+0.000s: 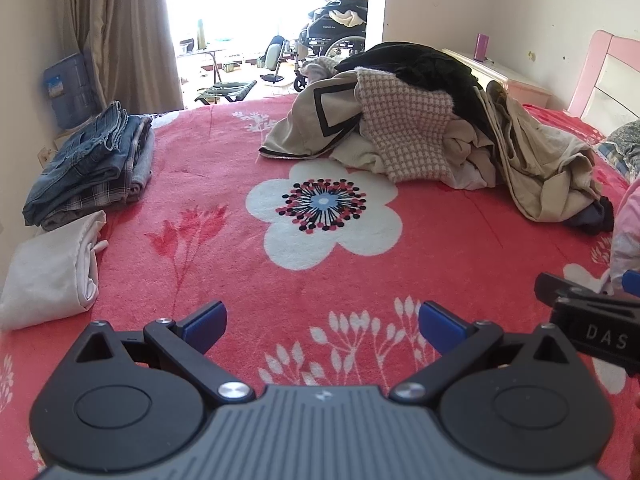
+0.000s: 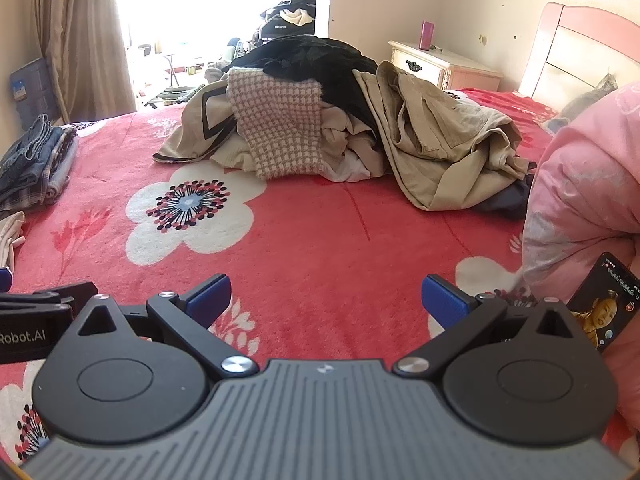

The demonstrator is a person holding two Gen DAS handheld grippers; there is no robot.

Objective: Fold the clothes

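Both the left gripper (image 1: 322, 322) and right gripper (image 2: 326, 300) are hovering wide open and empty, between garments; next is reaching upper-centre for the heaped pile of unfolded beige, checked and black clothes (image 1: 432, 120)

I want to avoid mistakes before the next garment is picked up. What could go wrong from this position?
1. The unfolded pile is tangled; pulling the houndstooth piece may drag the black garment along.
2. The phone leans beside the open right gripper and could be knocked.
3. The open left gripper might disturb the folded white cloth or the folded stack.
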